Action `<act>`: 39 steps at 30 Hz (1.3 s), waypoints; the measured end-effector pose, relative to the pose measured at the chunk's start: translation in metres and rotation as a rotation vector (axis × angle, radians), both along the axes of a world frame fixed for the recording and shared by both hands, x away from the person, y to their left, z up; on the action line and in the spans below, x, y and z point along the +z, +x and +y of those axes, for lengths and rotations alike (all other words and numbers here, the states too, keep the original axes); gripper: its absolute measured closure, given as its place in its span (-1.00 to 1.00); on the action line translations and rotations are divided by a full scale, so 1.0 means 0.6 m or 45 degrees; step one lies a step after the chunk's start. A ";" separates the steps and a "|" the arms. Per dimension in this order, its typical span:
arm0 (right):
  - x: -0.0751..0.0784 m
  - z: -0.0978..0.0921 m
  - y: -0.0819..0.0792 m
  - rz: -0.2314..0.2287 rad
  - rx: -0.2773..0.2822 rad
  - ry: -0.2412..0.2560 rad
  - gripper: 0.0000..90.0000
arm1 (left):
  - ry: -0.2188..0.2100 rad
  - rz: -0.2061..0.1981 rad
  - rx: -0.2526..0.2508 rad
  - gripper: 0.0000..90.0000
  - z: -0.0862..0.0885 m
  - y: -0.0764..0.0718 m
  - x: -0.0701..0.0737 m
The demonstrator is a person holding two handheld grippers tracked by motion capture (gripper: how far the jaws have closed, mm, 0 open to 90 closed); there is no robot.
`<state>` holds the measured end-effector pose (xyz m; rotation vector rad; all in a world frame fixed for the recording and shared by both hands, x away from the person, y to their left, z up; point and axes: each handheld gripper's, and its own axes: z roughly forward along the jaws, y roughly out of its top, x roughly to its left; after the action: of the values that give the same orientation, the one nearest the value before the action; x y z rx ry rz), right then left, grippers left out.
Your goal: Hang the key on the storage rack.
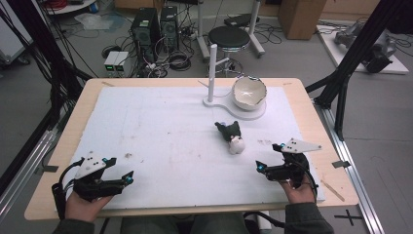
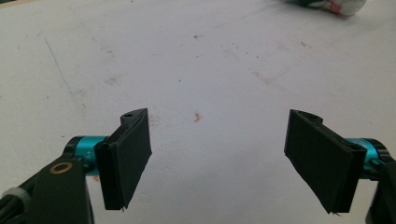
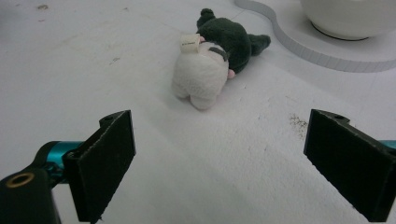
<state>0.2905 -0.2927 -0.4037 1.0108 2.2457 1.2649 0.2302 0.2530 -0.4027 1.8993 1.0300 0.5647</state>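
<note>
The right tool (image 1: 271, 157) is being held released, jaws wide apart, aimed at the plush toy (image 3: 212, 59), which is lying on its side on the table (image 1: 146, 131) just short of the white bowl (image 1: 249, 92); the left tool (image 1: 124, 169) is likewise being kept released, well apart at the near edge. An approach step is judged to be in hand; an advance until the jaws are straddling the toy's pale body is being called for next, then closure.

Wooden table (image 1: 58, 146); white mat (image 1: 160, 131) carries plush toy (image 1: 232, 136), bowl stand (image 1: 234, 108).

Soft toy (image 2: 327, 4) cut off by top edge, left gripper view. Bowl (image 3: 348, 18) top cut off, right gripper view.
</note>
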 end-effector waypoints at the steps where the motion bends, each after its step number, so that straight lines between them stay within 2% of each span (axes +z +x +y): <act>1: -0.001 0.000 0.001 0.002 0.000 -0.004 -0.82 | -0.003 0.000 0.000 -0.49 -0.001 0.001 0.000; 27: -0.002 0.008 0.002 0.007 0.015 -0.015 -0.82 | -0.010 -0.014 -0.025 -0.48 -0.003 0.000 0.003; 33: 0.002 0.014 0.007 0.018 0.025 -0.020 -0.82 | -0.014 -0.012 -0.015 -0.48 -0.002 0.001 0.002; 34: 0.004 0.015 0.010 0.002 0.027 -0.017 -0.82 | -0.014 -0.008 -0.011 -0.47 -0.002 0.001 0.002; 39: 0.009 0.014 0.011 -0.005 0.026 -0.014 -0.82 | -0.015 -0.012 -0.025 -0.47 -0.003 -0.001 0.003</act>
<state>0.2974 -0.2841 -0.3981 0.9832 2.2624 1.2608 0.2298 0.2514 -0.4012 1.8929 1.0054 0.5549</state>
